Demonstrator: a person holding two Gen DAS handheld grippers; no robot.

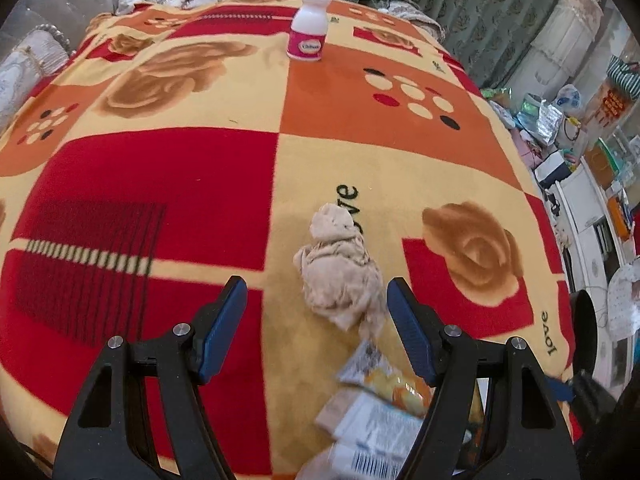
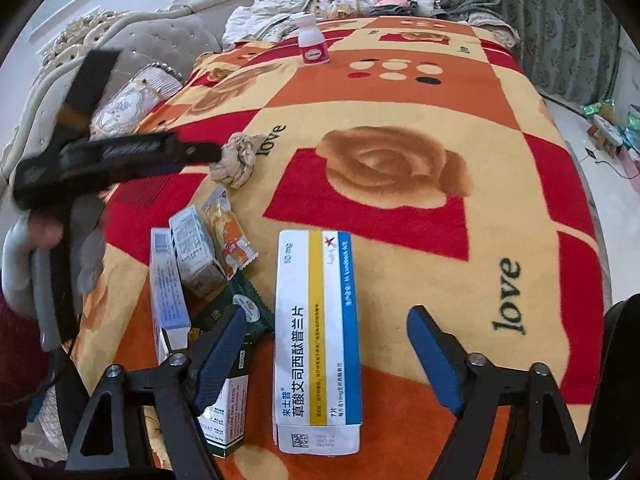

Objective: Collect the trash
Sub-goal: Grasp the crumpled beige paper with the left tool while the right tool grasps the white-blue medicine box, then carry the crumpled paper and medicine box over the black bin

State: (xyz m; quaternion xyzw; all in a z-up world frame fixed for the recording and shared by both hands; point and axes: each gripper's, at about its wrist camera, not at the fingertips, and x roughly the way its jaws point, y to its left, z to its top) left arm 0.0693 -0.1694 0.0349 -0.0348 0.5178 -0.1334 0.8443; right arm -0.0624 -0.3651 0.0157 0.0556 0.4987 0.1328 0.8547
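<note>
On a red, orange and yellow rose-patterned fleece blanket (image 1: 160, 184), the left gripper (image 1: 316, 308) hovered spread around a crumpled beige tissue wad (image 1: 340, 276), while the right gripper (image 2: 328, 340) straddled, spread, a long white medicine box (image 2: 318, 340), each apparently lined up for pickup.

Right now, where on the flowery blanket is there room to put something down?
The widest bare stretch lies between the crumpled beige tissue and the small white bottle with a pink label. The red squares left of the tissue are free too. It is crowded near the tissue's front, where the boxes and snack wrappers pile beside the white, yellow and blue medicine box.
</note>
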